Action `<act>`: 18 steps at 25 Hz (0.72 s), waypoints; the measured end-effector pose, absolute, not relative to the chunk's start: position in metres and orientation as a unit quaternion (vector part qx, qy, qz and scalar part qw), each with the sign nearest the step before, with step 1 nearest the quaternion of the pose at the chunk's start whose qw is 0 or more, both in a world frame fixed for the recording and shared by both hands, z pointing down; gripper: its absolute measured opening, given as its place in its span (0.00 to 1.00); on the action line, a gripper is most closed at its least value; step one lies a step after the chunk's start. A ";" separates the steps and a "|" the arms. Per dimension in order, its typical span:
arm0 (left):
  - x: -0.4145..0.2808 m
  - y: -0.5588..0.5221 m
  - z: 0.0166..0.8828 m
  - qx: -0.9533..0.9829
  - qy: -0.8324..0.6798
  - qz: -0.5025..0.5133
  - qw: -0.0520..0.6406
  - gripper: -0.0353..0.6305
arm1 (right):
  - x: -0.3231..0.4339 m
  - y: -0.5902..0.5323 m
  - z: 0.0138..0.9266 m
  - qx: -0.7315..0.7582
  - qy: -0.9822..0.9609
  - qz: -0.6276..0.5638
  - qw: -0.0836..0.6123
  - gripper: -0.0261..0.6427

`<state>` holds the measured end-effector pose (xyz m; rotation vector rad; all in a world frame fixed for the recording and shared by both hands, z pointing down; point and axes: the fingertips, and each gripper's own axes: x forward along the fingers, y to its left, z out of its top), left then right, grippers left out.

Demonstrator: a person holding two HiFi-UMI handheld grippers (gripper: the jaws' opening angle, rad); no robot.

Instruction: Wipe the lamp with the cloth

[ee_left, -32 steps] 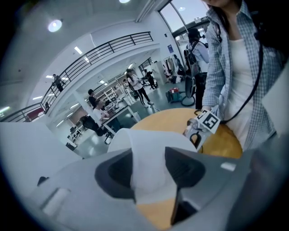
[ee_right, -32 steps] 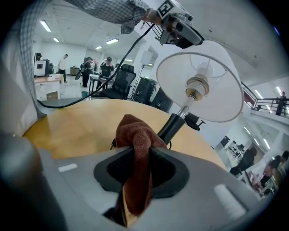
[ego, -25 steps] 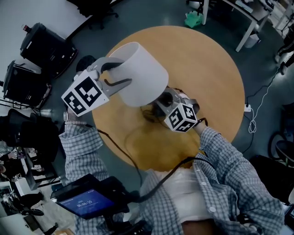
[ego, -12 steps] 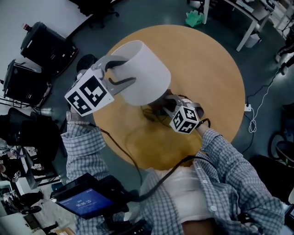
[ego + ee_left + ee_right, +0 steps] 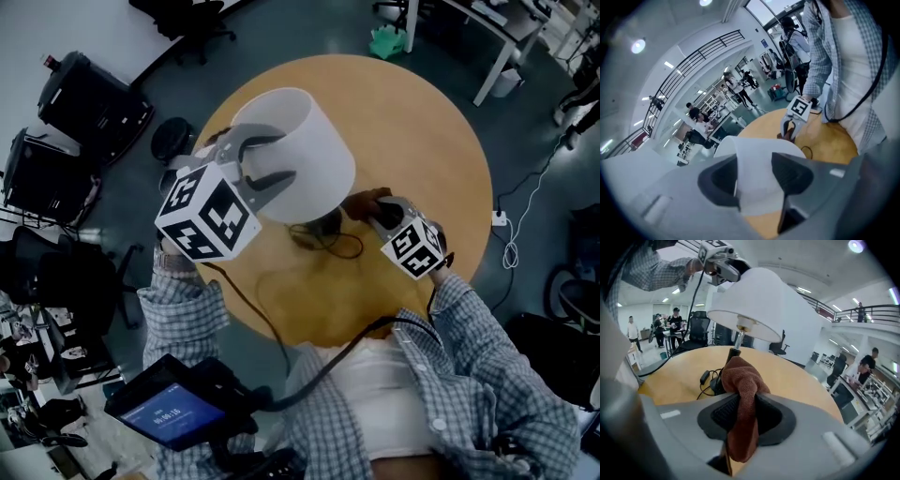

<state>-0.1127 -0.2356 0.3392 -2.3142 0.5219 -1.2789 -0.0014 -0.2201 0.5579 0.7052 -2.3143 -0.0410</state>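
A lamp with a white shade stands on the round wooden table. My left gripper is shut on the shade's wall, one finger inside the rim and one outside; the shade fills the gap between its pads. To the right of the lamp, my right gripper is shut on a brown cloth. In the right gripper view the cloth bunches above the jaws and hangs down between them, in front of the lamp's stem and below the shade.
A black cable loops on the table around the lamp's base. Black cases stand on the floor at the left. A tablet hangs near my body. White desks stand at the back right.
My right gripper has drawn back to the right from under the shade, with the cloth in it. The left gripper has shifted a little to the right, and the shade with it.
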 end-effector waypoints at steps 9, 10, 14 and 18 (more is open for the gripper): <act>-0.072 -0.194 0.346 -0.797 0.196 -0.497 0.281 0.39 | 0.039 -0.160 0.594 0.257 -0.872 0.022 0.416 0.17; -0.068 -0.190 0.348 -0.794 0.196 -0.498 0.288 0.39 | 0.038 -0.154 0.601 0.253 -0.871 0.029 0.421 0.17; -0.059 -0.182 0.350 -0.788 0.192 -0.500 0.305 0.38 | 0.028 -0.139 0.623 0.243 -0.871 0.049 0.424 0.18; -0.054 -0.183 0.345 -0.793 0.194 -0.486 0.311 0.40 | 0.023 -0.139 0.638 0.236 -0.866 0.054 0.437 0.19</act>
